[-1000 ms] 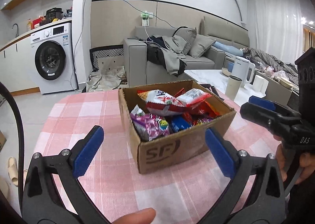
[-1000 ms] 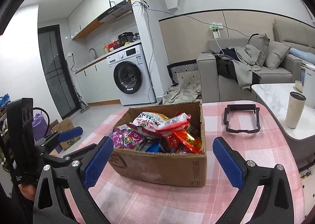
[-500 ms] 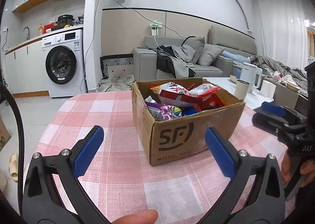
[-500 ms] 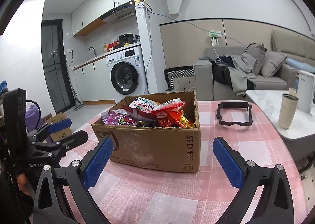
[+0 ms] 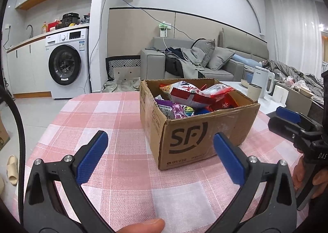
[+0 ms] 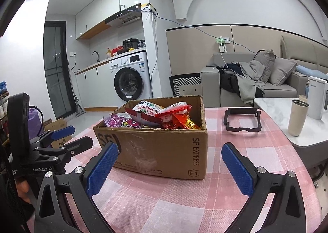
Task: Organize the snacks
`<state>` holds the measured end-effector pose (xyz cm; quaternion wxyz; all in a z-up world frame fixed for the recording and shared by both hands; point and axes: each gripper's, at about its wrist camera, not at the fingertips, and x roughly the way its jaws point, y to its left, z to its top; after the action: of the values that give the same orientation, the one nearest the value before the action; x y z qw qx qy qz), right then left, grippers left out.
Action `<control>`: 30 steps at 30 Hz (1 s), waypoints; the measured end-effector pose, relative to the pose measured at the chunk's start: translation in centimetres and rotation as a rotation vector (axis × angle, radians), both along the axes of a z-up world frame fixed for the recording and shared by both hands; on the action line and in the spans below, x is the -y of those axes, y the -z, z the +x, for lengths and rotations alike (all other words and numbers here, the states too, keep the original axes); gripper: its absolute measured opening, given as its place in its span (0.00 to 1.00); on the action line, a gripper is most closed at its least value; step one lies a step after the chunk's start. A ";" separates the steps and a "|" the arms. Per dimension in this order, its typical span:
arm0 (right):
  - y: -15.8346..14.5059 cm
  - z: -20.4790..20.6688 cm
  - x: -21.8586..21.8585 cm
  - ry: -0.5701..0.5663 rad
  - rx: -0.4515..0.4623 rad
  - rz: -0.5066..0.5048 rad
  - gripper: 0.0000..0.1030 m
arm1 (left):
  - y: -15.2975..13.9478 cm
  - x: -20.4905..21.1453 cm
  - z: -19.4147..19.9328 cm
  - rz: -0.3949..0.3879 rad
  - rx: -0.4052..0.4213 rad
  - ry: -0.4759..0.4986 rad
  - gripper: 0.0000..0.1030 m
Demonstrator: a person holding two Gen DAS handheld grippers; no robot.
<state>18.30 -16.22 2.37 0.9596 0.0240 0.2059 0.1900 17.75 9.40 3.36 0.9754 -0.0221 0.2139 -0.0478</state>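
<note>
An open cardboard SF box point(image 5: 196, 136) point(image 6: 164, 151) stands on a table with a pink checked cloth point(image 5: 114, 122) point(image 6: 184, 198). It holds several snack packets: a red and white bag point(image 5: 188, 93) point(image 6: 155, 112) on top, a purple packet point(image 5: 176, 109) point(image 6: 123, 122) and red ones point(image 6: 184, 122). My left gripper point(image 5: 160, 151) is open and empty, low over the table, in front of the box. My right gripper point(image 6: 168, 163) is open and empty, just short of the box's near side. Each gripper shows at the edge of the other's view.
A black rectangular frame point(image 6: 243, 120) lies on the cloth to the right of the box. A marble side table point(image 6: 287, 110) with a beige cup point(image 6: 297, 118) and white kettle point(image 6: 316, 97) stands beyond. A sofa point(image 5: 205, 65) and washing machine point(image 5: 65, 65) are behind.
Both grippers have dropped lower toward the table, so the box now looks higher and its contents less from above. Both stay open and empty.
</note>
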 end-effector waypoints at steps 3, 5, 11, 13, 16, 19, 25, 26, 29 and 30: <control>0.1 0.0 0.0 0.002 -0.003 -0.003 1.00 | 0.0 0.0 0.0 0.000 0.000 0.001 1.00; 0.0 0.0 0.0 0.002 -0.001 -0.004 1.00 | 0.0 0.0 0.0 0.000 -0.003 0.000 1.00; 0.1 -0.1 -0.2 0.003 0.013 -0.016 1.00 | 0.0 -0.1 0.1 -0.003 -0.009 -0.002 1.00; 0.1 -0.2 -0.3 0.001 0.018 -0.023 1.00 | 0.0 -0.1 0.2 -0.003 -0.011 -0.002 1.00; 0.1 -0.2 -0.5 -0.002 0.022 -0.029 1.00 | 0.1 -0.1 0.1 -0.006 -0.013 -0.003 1.00; 0.1 -0.3 -0.5 -0.002 0.022 -0.029 1.00 | 0.1 -0.1 0.1 -0.007 -0.014 -0.003 1.00; 0.1 -0.3 -0.5 -0.001 0.022 -0.029 1.00 | 0.1 -0.1 0.1 -0.007 -0.013 -0.003 1.00; 0.1 -0.3 -0.5 -0.001 0.022 -0.029 1.00 | 0.1 -0.1 0.2 -0.007 -0.012 -0.002 1.00; 0.1 -0.3 -0.5 -0.001 0.023 -0.029 1.00 | 0.1 -0.1 0.1 -0.008 -0.012 -0.003 1.00; 0.1 -0.3 -0.5 -0.002 0.022 -0.029 1.00 | 0.2 -0.1 0.2 -0.008 -0.013 -0.002 1.00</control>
<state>18.03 -15.76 2.23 0.9620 0.0077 0.1979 0.1880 17.93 9.48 3.19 0.9740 -0.0265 0.2198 -0.0474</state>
